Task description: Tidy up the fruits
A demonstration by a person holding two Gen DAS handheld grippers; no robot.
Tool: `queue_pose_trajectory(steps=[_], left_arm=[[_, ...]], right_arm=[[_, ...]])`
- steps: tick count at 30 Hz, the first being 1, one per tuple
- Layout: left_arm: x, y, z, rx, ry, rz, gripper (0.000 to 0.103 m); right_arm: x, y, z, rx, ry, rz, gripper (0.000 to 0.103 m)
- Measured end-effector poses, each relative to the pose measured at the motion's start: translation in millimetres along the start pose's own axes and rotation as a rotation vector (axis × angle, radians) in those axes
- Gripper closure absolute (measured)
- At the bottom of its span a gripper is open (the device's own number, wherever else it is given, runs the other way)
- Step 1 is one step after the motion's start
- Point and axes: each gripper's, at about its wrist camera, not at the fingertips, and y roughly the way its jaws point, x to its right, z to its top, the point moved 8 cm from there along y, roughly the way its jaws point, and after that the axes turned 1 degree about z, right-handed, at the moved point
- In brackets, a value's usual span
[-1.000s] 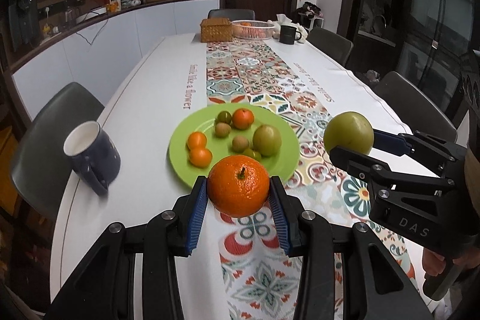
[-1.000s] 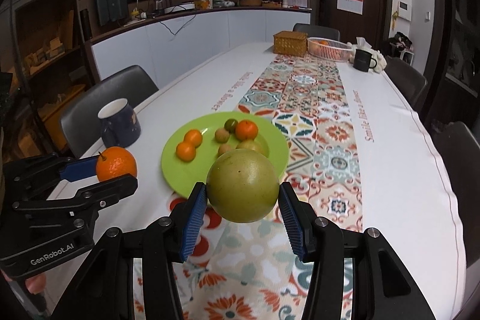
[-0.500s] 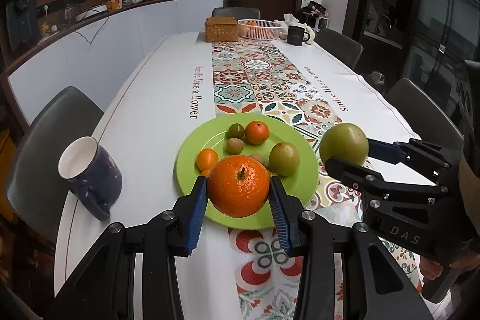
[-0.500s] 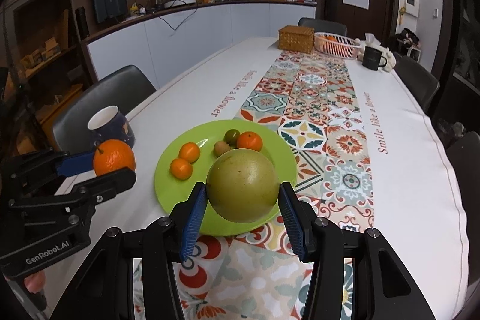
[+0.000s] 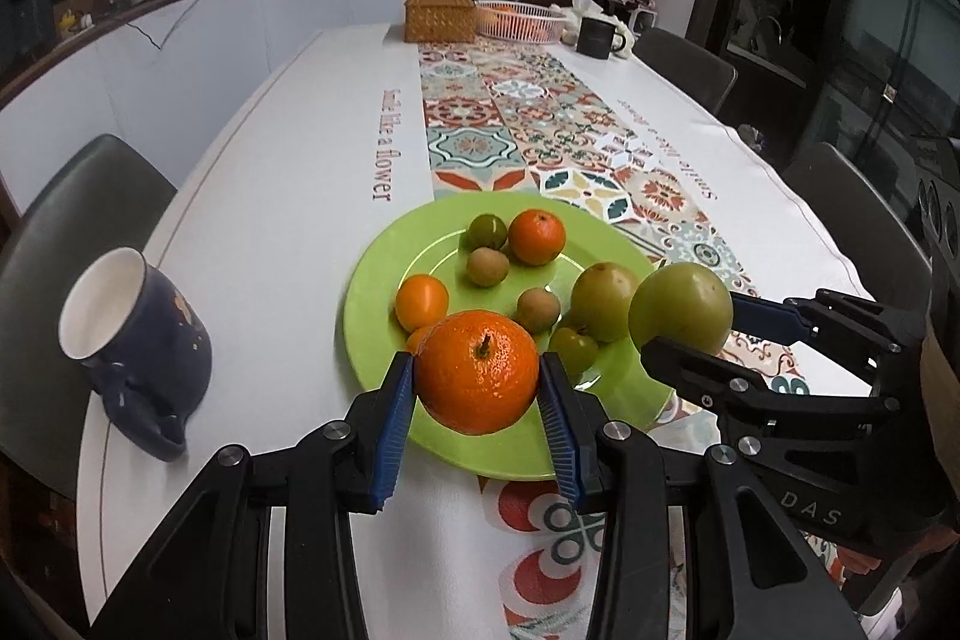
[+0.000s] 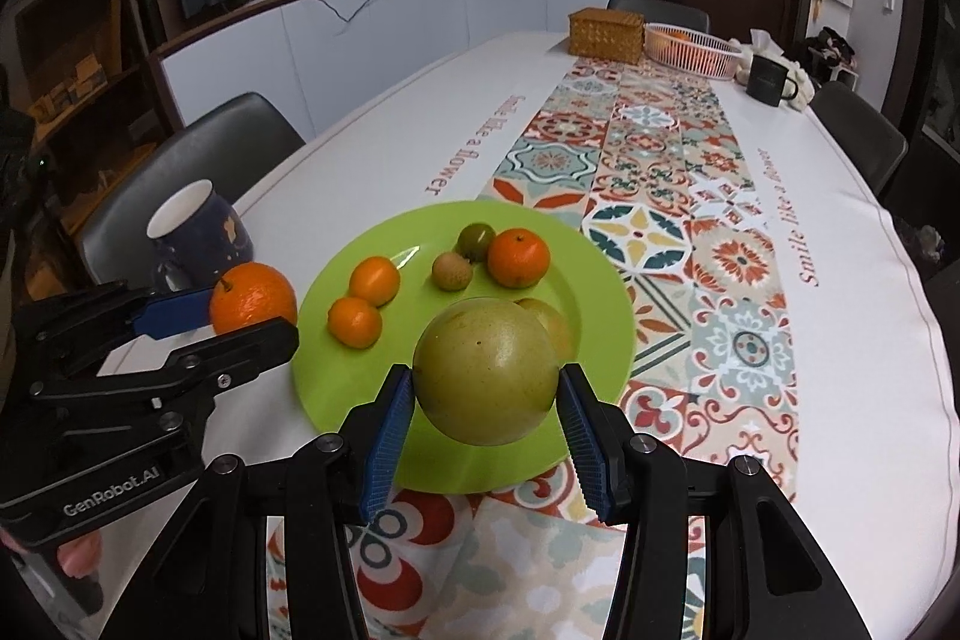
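Over the near rim of the round lime-green plate [image 5: 384, 394], the left gripper [image 5: 477, 394] is clamped on a large round orange with a short stem [image 5: 477, 370], its blue ribbed pads pressed to either side. Beside it, the right gripper [image 6: 486, 403] is clamped the same way on a large yellow-green round fruit [image 6: 486, 370], held above the plate's near right part. Both fruits are gripped across their widest girth and carried clear of the plate, apparently so each can be lowered without rolling.

The plate already holds several small fruits: small orange mandarins [image 6: 372, 280], small brown-green fruits [image 5: 487, 266] and a pale green pear-like fruit [image 5: 603, 301]. Open room on the plate is judged to lie along the near edge and the left side; the centre and far right are crowded. A dark blue ceramic mug [image 5: 138, 340] stands just beside the plate's left edge, limiting sideways travel of the left tool. The two tools sit near each other, apart.
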Motion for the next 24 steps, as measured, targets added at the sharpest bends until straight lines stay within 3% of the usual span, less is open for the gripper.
queue_pose_trajectory(steps=[16, 20, 24], left_arm=[[0.9, 37.2, -12.8, -0.086, 0.038, -0.026, 0.062], [-2.2, 30.9, -11.2, -0.065, 0.033, -0.017, 0.048], [-8.8, 18.5, -7.5, -0.033, 0.029, 0.031, 0.042]], right_arm=[[7.5, 28.8, -14.4, -0.054, 0.022, -0.002, 0.053], [4.5, 30.7, -15.6, -0.053, 0.007, 0.000, 0.053], [3.1, 32.0, -16.3, -0.050, 0.012, 0.007, 0.053]])
